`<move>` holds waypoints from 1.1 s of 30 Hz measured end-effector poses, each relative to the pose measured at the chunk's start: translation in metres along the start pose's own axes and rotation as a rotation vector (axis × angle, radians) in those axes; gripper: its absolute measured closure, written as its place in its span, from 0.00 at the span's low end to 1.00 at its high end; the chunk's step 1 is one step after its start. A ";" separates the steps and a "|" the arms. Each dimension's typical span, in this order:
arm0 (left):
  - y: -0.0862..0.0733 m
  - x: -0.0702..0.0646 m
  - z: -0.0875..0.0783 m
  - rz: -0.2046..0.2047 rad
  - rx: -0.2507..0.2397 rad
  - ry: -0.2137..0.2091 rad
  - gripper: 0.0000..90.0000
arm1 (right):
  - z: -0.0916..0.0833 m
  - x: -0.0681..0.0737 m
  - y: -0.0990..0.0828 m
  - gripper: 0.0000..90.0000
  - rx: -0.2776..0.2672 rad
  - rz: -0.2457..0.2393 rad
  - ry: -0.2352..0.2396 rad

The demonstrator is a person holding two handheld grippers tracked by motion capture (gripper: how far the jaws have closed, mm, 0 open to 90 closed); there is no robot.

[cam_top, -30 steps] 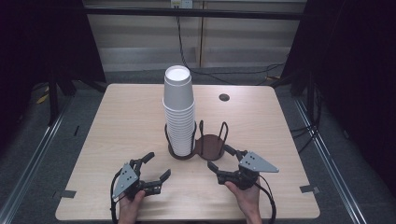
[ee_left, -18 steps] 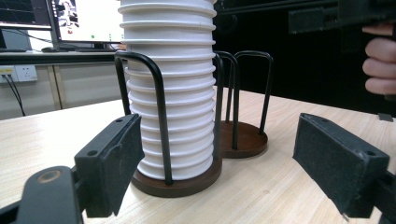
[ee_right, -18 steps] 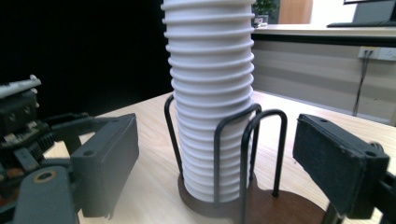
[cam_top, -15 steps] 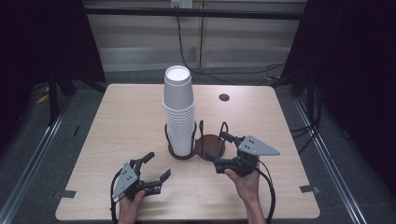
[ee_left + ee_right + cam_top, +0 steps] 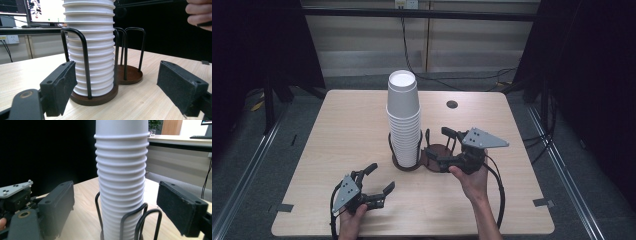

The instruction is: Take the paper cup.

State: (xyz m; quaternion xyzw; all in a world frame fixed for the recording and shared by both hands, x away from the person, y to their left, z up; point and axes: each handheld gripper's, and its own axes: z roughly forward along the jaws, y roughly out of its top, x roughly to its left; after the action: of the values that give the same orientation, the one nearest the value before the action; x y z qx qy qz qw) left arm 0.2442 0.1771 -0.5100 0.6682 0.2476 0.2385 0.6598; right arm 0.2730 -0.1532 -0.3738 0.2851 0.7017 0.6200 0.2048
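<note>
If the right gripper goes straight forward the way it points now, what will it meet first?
Most likely the stack of white cups. The right gripper points at it with open jaws, above the wire holder. The cups stand centred between the jaws, though the remaining distance is unclear.

One stack of white cups [image 5: 403,117], perhaps fifteen; two wire holders [image 5: 438,152]; two tools; one table [image 5: 337,125]

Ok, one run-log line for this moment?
left gripper: open, empty | right gripper: open, facing cup stack | stack: in holder | second holder: empty
</note>
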 end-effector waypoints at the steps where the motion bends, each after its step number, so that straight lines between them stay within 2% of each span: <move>1: 0.000 0.000 0.000 0.000 0.000 0.000 0.17 | 0.001 -0.001 0.003 0.16 0.003 0.002 0.009; 22: 0.000 0.000 0.000 0.000 -0.001 -0.004 0.17 | 0.019 -0.013 0.046 0.15 0.055 -0.024 0.081; 33: 0.000 0.000 0.000 0.000 -0.001 -0.004 0.17 | 0.030 -0.017 0.069 0.15 0.086 -0.047 0.087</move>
State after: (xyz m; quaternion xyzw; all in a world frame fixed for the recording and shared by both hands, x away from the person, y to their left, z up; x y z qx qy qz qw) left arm 0.2443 0.1771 -0.5101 0.6683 0.2464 0.2375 0.6605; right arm 0.3150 -0.1375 -0.3114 0.2498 0.7425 0.5961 0.1759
